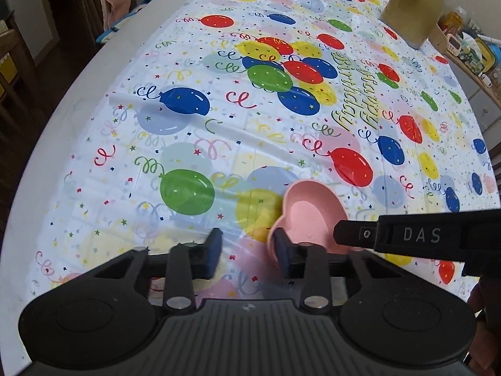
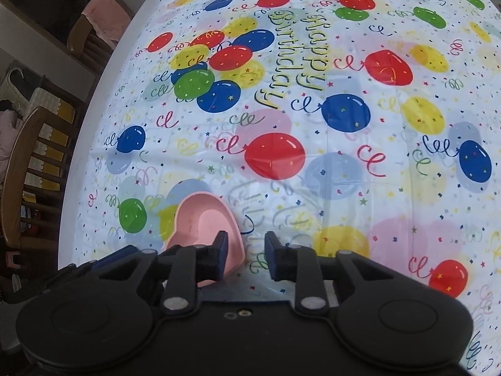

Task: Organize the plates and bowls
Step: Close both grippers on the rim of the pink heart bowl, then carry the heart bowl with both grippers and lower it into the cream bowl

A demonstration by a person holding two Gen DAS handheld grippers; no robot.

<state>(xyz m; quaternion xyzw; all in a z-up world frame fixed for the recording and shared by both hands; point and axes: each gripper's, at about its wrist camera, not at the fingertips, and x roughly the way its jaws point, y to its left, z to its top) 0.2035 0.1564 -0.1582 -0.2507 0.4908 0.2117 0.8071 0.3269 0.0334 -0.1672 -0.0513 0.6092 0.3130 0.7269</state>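
Pink heart bowl [image 1: 308, 216] sits on the tablecloth [image 1: 188, 144]. Left gripper [image 1: 250, 250] and right gripper [image 2: 245, 252] each straddle its rim, jaws apart, not clamped. Risk: opposed pulls could tip or drop it.

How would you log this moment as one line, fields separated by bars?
object: pink heart bowl | on: balloon tablecloth | left fingers: open, straddling one rim | right fingers: open, straddling opposite rim

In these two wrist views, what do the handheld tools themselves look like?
Both match: the left tool and right tool have matte black bodies, two round black housings, silver pivot pins and dark blue finger pads. The right one's side, seen from the left wrist, reads "DAS".
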